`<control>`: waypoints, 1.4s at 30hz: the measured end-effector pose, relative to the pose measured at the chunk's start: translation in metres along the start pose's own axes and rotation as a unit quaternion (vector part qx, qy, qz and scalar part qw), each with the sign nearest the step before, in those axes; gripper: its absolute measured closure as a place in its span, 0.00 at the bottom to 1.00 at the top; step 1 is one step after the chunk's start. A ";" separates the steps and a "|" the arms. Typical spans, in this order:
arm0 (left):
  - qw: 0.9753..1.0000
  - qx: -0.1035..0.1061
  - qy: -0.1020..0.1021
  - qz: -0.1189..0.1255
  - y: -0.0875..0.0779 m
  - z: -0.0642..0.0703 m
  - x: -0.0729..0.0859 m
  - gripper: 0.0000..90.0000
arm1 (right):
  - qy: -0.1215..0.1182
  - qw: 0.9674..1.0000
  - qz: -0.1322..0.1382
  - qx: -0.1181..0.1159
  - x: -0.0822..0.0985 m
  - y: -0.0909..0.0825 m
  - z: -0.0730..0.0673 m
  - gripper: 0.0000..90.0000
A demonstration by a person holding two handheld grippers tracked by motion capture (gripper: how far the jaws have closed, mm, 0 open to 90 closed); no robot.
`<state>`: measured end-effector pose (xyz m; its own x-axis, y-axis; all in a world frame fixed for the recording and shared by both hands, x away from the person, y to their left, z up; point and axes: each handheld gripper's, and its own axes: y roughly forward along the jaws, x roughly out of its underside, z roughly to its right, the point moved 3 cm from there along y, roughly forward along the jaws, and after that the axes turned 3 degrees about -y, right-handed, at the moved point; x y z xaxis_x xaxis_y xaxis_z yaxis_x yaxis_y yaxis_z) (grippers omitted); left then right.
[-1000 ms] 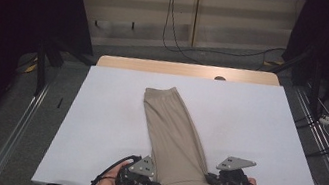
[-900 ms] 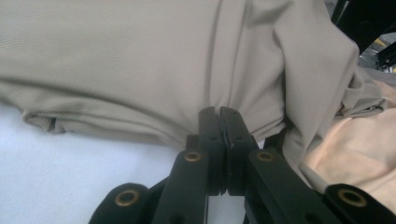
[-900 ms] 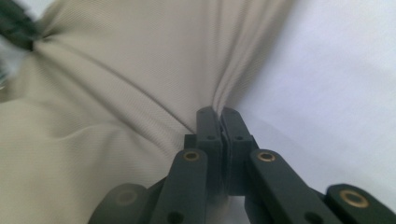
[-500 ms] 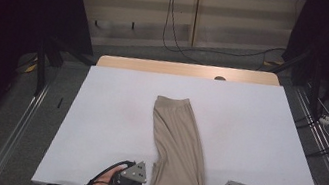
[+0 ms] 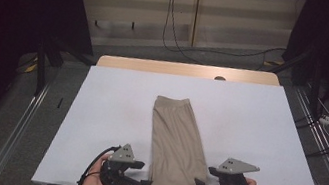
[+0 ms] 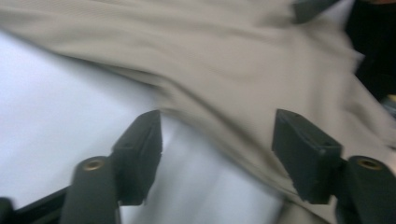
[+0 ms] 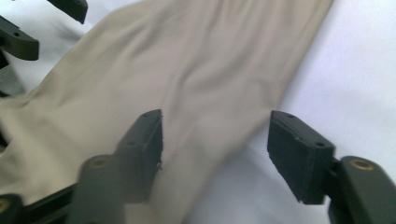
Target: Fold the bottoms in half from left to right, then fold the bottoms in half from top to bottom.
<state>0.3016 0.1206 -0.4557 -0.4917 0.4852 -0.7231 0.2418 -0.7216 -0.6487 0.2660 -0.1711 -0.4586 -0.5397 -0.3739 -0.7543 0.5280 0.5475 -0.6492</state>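
High view: both grippers (image 5: 146,183) (image 5: 199,183) just opened beside trousers (image 5: 176,145).

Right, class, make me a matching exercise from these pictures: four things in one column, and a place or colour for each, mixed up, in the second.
Things:
1. trousers
2. left gripper
3. right gripper
4. table

Descriptions:
A. white top, with a wooden strip at the far edge
B. beige, folded long, lying down the middle towards the near edge
C. open, at the cloth's right edge in the high view
D. open, at the cloth's left edge in the high view

Pairs: 1-B, 2-D, 3-C, 4-A
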 end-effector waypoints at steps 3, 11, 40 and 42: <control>1.000 -0.017 -0.009 0.007 0.001 -0.007 -0.004 0.22 | -0.008 1.000 0.015 0.009 -0.012 0.005 0.008 0.36; 0.993 -0.080 -0.012 0.082 0.000 -0.054 -0.041 0.18 | -0.016 0.999 0.032 0.020 -0.050 0.024 0.039 0.34; 0.985 -0.134 -0.094 0.052 0.087 -0.185 -0.109 0.73 | 0.033 0.998 0.011 0.048 -0.160 0.155 0.145 0.63; 0.984 -0.135 -0.099 0.054 0.088 -0.188 -0.111 0.74 | 0.045 0.998 -0.006 0.049 -0.158 0.164 0.151 0.62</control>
<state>0.5347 0.0964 -0.4776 -0.5973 0.2881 -0.7485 0.5025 -0.5930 -0.6292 0.5372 -0.1351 -0.4608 -0.6010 -0.3088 -0.7372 0.5806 0.4652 -0.6682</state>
